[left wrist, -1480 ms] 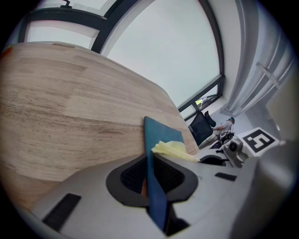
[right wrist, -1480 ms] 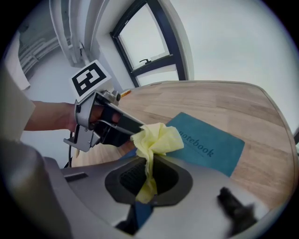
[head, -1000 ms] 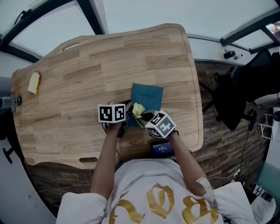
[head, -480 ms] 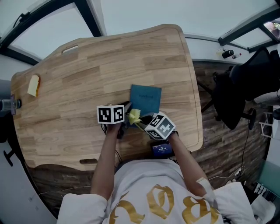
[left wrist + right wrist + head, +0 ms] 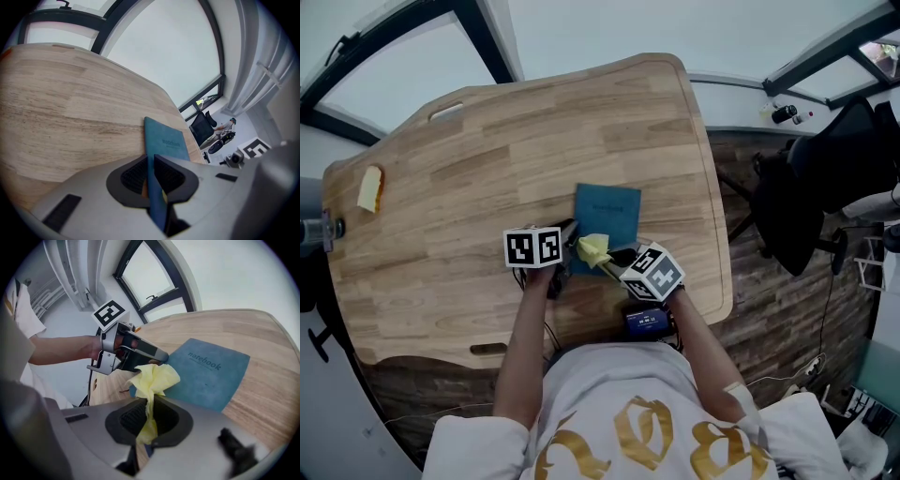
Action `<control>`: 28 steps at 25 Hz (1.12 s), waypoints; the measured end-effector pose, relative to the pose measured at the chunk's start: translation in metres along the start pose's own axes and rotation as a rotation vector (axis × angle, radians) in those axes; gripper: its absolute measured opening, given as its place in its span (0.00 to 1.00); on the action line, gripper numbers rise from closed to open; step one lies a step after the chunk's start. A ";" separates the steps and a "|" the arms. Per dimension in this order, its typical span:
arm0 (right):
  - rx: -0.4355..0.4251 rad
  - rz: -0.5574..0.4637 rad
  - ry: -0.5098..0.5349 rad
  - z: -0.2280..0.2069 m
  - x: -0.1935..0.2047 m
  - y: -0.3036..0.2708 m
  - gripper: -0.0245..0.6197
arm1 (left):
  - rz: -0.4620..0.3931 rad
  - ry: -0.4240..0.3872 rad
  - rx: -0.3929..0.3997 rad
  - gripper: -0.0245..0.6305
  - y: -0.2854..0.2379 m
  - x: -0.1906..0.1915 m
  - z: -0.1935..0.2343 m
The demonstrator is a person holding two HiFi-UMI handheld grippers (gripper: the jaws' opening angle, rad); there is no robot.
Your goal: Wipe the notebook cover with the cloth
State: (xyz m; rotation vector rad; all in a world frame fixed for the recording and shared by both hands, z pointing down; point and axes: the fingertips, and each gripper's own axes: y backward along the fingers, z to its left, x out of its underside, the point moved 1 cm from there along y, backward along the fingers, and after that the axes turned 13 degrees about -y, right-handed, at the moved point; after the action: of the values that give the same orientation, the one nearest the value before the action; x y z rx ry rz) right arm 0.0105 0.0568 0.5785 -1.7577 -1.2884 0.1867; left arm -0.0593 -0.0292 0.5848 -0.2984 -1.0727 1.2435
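Observation:
A teal notebook (image 5: pixel 607 223) lies on the wooden table (image 5: pixel 469 178), its cover printed "notebook" (image 5: pixel 206 361). My left gripper (image 5: pixel 568 240) is shut on the notebook's near left edge (image 5: pixel 154 187), which stands on edge between the jaws. My right gripper (image 5: pixel 611 261) is shut on a crumpled yellow cloth (image 5: pixel 594 249). The cloth (image 5: pixel 152 380) sticks out past the jaws and rests over the notebook's near corner, close to the left gripper's tip (image 5: pixel 154 355).
A yellow sponge-like piece (image 5: pixel 370 187) lies at the table's far left edge. A black office chair (image 5: pixel 811 197) stands right of the table on the wood-pattern floor. Handle slots (image 5: pixel 447 112) are cut into the table's rim. A dark device (image 5: pixel 645 321) hangs at the person's waist.
The yellow cloth and right gripper shifted slightly along the notebook's near corner. The left gripper kept its hold without moving.

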 end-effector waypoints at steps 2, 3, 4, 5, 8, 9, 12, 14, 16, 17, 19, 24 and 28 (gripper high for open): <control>0.018 -0.010 -0.001 -0.005 -0.001 0.003 0.10 | -0.002 0.000 0.000 0.12 0.000 0.000 0.000; 0.028 -0.017 -0.004 -0.007 -0.002 0.005 0.10 | -0.002 0.000 0.000 0.12 0.000 0.000 0.000; 0.036 -0.024 -0.008 -0.010 -0.003 0.006 0.10 | -0.002 0.000 0.000 0.12 0.000 0.000 0.000; 0.043 -0.031 -0.014 -0.012 -0.005 0.007 0.10 | -0.001 -0.001 0.000 0.12 0.000 0.000 0.000; 0.067 -0.049 -0.033 -0.020 -0.011 0.009 0.10 | -0.002 -0.002 0.000 0.12 0.000 0.000 0.000; 0.076 -0.054 -0.038 -0.022 -0.012 0.010 0.10 | -0.003 -0.002 0.000 0.12 0.000 0.000 0.000; 0.104 -0.072 -0.052 -0.030 -0.018 0.012 0.10 | -0.003 -0.002 -0.002 0.12 0.000 0.000 0.000; 0.115 -0.082 -0.062 -0.036 -0.022 0.015 0.10 | -0.003 -0.003 -0.003 0.12 0.000 0.000 -0.001; 0.125 -0.091 -0.073 -0.042 -0.025 0.019 0.10 | -0.002 -0.004 -0.004 0.12 0.000 0.000 -0.001; 0.133 -0.097 -0.079 -0.045 -0.026 0.020 0.10 | -0.002 -0.005 -0.004 0.12 -0.001 0.000 -0.001; 0.158 -0.110 -0.089 -0.052 -0.030 0.024 0.10 | -0.002 -0.006 -0.007 0.12 0.000 0.000 -0.001; 0.244 -0.157 -0.108 -0.071 -0.038 0.033 0.10 | -0.001 -0.005 -0.007 0.12 0.001 0.000 -0.001; 0.303 -0.199 -0.109 -0.083 -0.044 0.040 0.10 | -0.004 -0.005 -0.007 0.12 0.000 0.000 -0.001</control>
State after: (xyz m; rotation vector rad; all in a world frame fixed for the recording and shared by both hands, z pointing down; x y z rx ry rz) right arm 0.0668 -0.0280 0.5797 -1.3703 -1.4228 0.3483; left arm -0.0581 -0.0290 0.5841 -0.2990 -1.0822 1.2381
